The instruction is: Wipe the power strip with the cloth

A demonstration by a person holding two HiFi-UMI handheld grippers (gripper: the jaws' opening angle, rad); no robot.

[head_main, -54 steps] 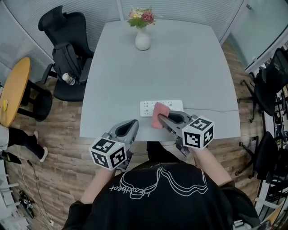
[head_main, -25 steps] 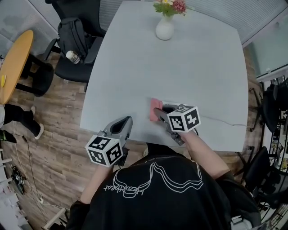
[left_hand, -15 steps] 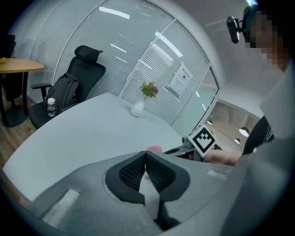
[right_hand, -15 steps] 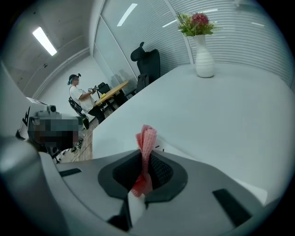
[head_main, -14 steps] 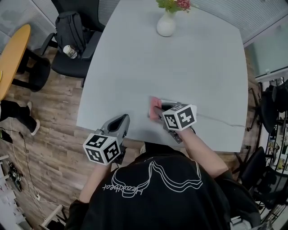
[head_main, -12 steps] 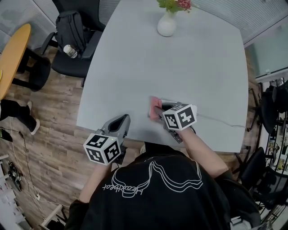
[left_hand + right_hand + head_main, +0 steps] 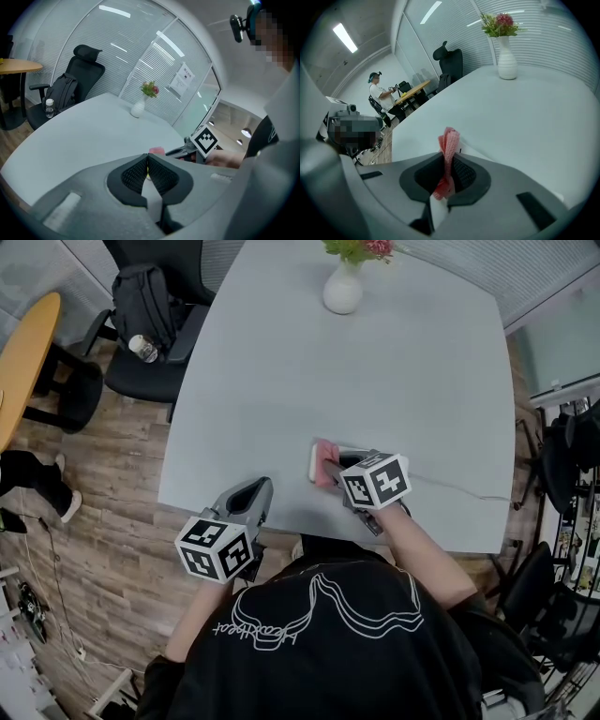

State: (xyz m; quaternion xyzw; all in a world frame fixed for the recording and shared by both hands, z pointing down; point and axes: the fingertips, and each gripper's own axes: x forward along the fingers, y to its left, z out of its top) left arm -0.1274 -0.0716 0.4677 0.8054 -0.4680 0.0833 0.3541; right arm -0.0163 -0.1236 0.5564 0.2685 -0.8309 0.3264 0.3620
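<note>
A: Where is the cloth (image 7: 323, 457)?

B: Pinched upright between the jaws of the right hand-held gripper (image 7: 330, 465), a pink fold pressed onto the 9 o'clock end of the power strip (image 7: 315, 470).

A: And the strip itself?

B: It lies flat on the grey tabletop (image 7: 394, 371), near the 6 o'clock edge. Most of it is hidden under the gripper, and its cord runs off toward 3 o'clock.

A: What about the left hand-held gripper (image 7: 260, 487)?

B: Its jaws are closed together with nothing between them. It hangs at about 8 o'clock from the strip, at the tabletop's near edge.

A: Anything else on top?

B: A white vase (image 7: 342, 292) of flowers at 12 o'clock, well apart.
</note>
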